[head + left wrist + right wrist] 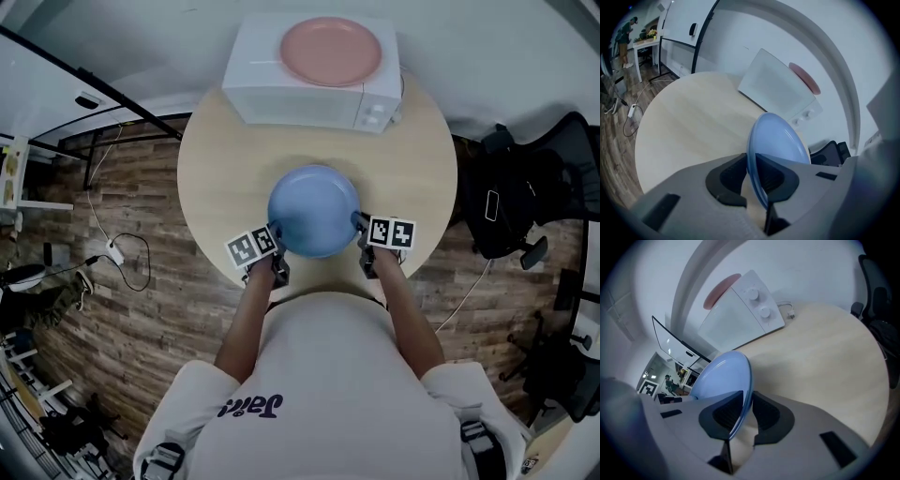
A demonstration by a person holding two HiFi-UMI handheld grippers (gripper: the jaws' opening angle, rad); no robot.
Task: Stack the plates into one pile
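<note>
A blue plate (314,210) hangs above the round wooden table (216,169), held at both sides. My left gripper (274,246) is shut on its left rim, and in the left gripper view the blue plate (780,140) stands edge-on between the jaws of my left gripper (752,176). My right gripper (362,228) is shut on the right rim; the right gripper view shows the blue plate (723,378) pinched in my right gripper (746,411). A pink plate (331,51) lies on top of the white microwave (309,96) at the table's far side.
A black office chair (525,202) stands right of the table. Cables and a power strip (114,252) lie on the wooden floor at left. The microwave (776,86) fills the table's far edge.
</note>
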